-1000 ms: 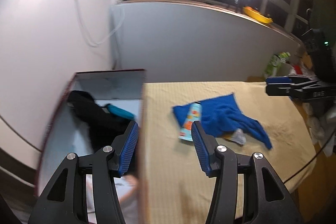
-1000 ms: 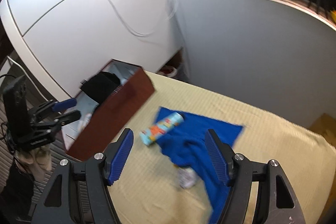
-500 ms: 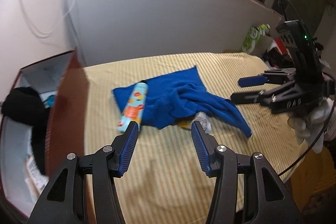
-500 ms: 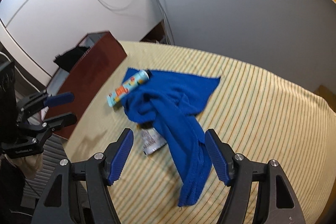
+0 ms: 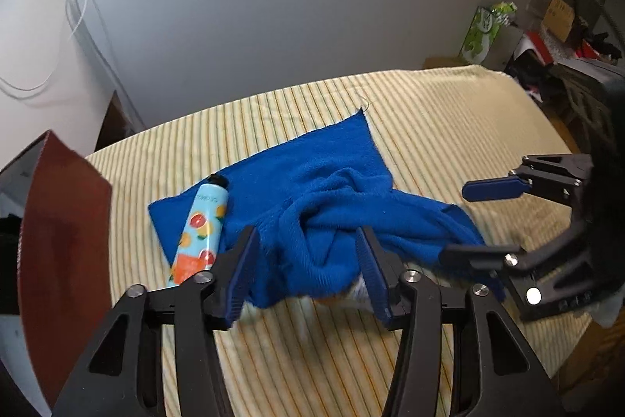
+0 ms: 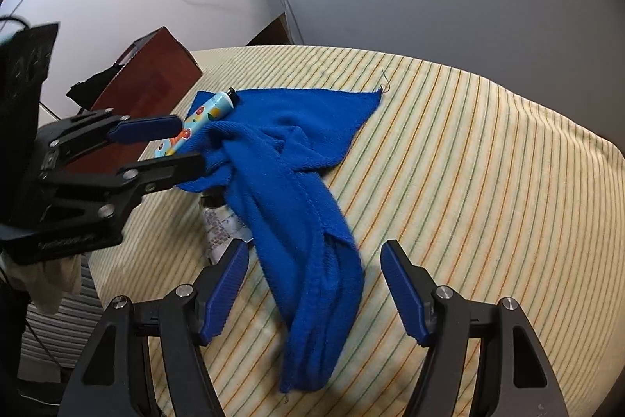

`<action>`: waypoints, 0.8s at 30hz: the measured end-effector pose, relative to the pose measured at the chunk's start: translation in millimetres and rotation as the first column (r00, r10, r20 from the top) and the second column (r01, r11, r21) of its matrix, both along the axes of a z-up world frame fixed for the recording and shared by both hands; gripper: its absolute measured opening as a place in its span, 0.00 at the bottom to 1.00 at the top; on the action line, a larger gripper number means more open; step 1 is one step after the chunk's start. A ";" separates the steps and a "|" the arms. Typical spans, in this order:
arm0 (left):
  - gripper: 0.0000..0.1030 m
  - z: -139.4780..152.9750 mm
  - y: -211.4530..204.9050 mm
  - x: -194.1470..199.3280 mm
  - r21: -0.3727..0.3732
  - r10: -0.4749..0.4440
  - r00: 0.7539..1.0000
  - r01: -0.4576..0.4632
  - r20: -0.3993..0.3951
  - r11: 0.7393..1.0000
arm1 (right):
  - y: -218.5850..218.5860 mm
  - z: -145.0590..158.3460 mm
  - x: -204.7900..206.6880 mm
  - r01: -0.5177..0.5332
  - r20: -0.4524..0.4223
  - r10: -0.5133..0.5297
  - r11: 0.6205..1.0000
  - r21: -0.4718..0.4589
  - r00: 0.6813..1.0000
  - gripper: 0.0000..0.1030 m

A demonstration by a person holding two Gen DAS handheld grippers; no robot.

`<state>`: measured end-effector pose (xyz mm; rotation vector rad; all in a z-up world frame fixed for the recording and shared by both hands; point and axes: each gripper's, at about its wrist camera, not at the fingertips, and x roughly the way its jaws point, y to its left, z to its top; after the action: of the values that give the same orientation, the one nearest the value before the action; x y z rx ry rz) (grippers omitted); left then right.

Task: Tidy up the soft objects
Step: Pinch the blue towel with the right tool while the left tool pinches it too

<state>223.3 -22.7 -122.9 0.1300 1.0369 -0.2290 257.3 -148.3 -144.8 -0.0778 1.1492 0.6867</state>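
A crumpled blue towel point(image 5: 332, 198) lies on the striped yellow tablecloth point(image 5: 449, 127); it also shows in the right wrist view point(image 6: 297, 190). A light blue tube with fruit print point(image 5: 199, 229) rests on its left edge, also seen from the right point(image 6: 203, 120). A small white packet point(image 6: 222, 225) pokes out from under the towel. My left gripper point(image 5: 308, 276) is open, its jaws just over the towel's near bunched edge. My right gripper point(image 6: 316, 296) is open, straddling the towel's long tail end. Each gripper shows in the other's view: the right one point(image 5: 472, 221), the left one point(image 6: 172, 143).
A dark red box point(image 5: 58, 221) stands off the table's left edge with black cloth point(image 6: 93, 85) inside. A grey partition wall point(image 5: 293, 18) backs the table. Clutter and a green bag point(image 5: 484, 30) sit at the far right.
Both grippers have moved in toward the blue towel. The left one swung right, away from the box, and now hovers at the towel's edge. The right one closed on its tail.
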 end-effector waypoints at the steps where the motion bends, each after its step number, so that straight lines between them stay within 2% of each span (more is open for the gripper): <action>1: 0.44 -2.6 -2.2 2.5 0.005 -0.003 1.000 0.003 -0.007 1.000 | 1.0 -0.8 0.3 -0.004 0.001 0.004 1.000 0.003 1.000 0.64; 5: 0.41 -9.5 -7.7 9.9 0.021 -0.012 1.000 0.012 -0.018 1.000 | 7.0 -2.0 -1.7 -0.028 0.021 0.029 0.999 -0.016 0.999 0.64; 10: 0.27 -17.1 -10.9 17.7 -0.007 -0.010 0.999 0.010 -0.047 1.000 | 16.4 -6.2 -2.2 -0.058 0.040 0.059 0.997 -0.043 0.997 0.57; 15: 0.11 -20.6 -12.5 19.1 -0.028 -0.008 0.999 0.006 -0.049 1.000 | 23.7 -6.5 -1.4 -0.068 0.063 0.073 0.995 -0.077 0.995 0.38; 17: 0.10 -19.7 -10.5 19.8 -0.036 -0.004 0.999 0.003 -0.046 0.999 | 26.8 -6.8 -1.0 -0.075 0.070 0.082 0.993 -0.093 0.994 0.25; 20: 0.08 -16.8 -4.4 20.4 -0.075 0.005 0.999 -0.008 -0.045 0.997 | 30.5 -6.2 -0.6 -0.078 0.068 0.084 0.992 -0.096 0.994 0.13; 24: 0.07 -11.2 5.0 21.2 -0.138 0.018 0.999 -0.024 -0.051 0.990 | 31.5 -2.1 5.3 -0.052 0.073 0.057 0.996 -0.069 0.996 0.10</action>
<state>244.5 -17.8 -134.1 -0.0121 1.0676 -0.2853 262.6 -116.9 -147.0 -0.1905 1.1010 0.6877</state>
